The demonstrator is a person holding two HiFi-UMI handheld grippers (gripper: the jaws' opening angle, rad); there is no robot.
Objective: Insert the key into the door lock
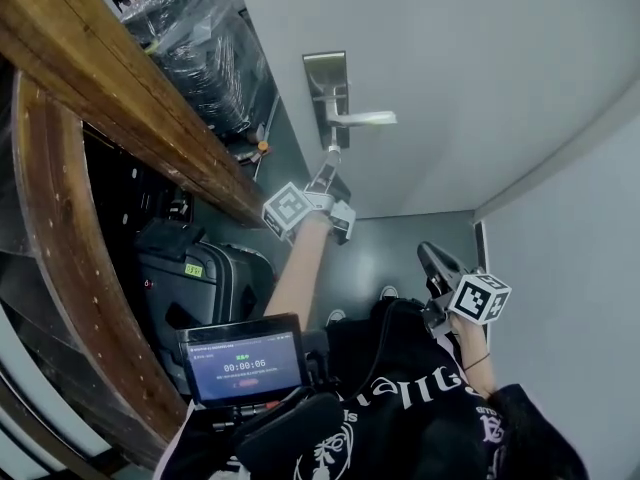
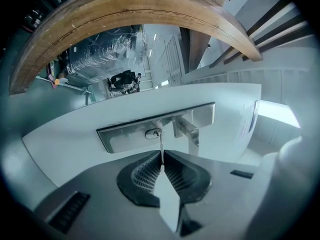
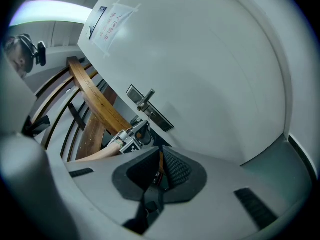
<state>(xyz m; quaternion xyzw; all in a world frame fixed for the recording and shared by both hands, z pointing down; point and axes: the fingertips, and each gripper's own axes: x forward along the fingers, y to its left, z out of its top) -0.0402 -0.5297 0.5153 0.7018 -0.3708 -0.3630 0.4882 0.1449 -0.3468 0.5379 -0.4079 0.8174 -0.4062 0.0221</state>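
Slim silver key (image 2: 161, 151), tip at the keyhole of the steel door lock (image 2: 152, 133).

Wooden handrail (image 1: 130, 108) (curved), black suitcase (image 1: 205, 288), timer screen (image 1: 243, 365)

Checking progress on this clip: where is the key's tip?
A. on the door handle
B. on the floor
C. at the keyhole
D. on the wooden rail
C: the left hand-held gripper pinches the key, whose tip meets the keyhole in the lock plate.
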